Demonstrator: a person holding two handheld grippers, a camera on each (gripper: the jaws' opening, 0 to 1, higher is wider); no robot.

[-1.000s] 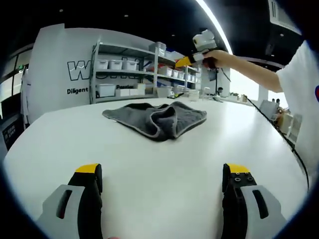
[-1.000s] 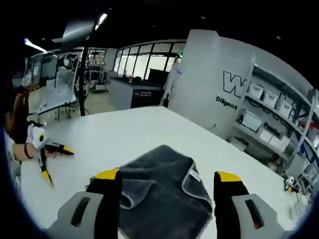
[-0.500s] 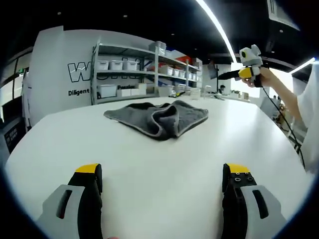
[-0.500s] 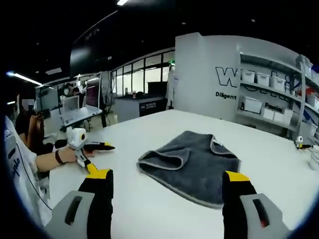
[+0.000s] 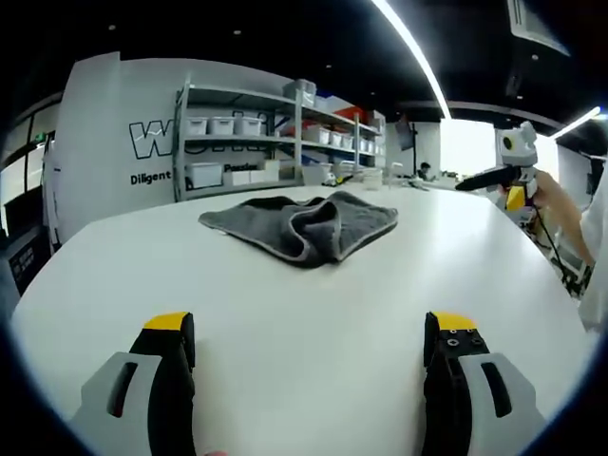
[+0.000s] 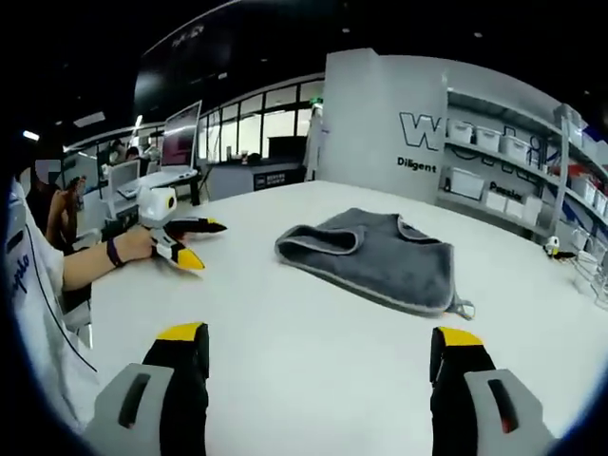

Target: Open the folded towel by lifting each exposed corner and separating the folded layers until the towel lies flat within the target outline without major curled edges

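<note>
A grey towel [image 5: 300, 223] lies folded and rumpled on the white table [image 5: 285, 313], well ahead of my left gripper [image 5: 309, 337]. The left jaws stand wide open with nothing between them. In the left gripper view the right gripper [image 5: 499, 176] is held up in a hand at the far right, off to the side of the towel. In the right gripper view the towel [image 6: 375, 256] lies ahead, its light edging and a hanging loop showing. My right gripper [image 6: 318, 351] is open and holds nothing. The left gripper [image 6: 176, 237] rests low at the left, away from the towel.
Grey shelves with white bins [image 5: 256, 138] stand behind the table. A white wall panel with lettering [image 6: 427, 133] rises at the back. The person's arm and white sleeve [image 6: 57, 275] are at the left. Small items [image 6: 570, 261] sit near the table's right edge.
The right gripper has swung back from above the towel to the table's side and come lower. In its view the towel is now farther off. The left gripper has stayed still.
</note>
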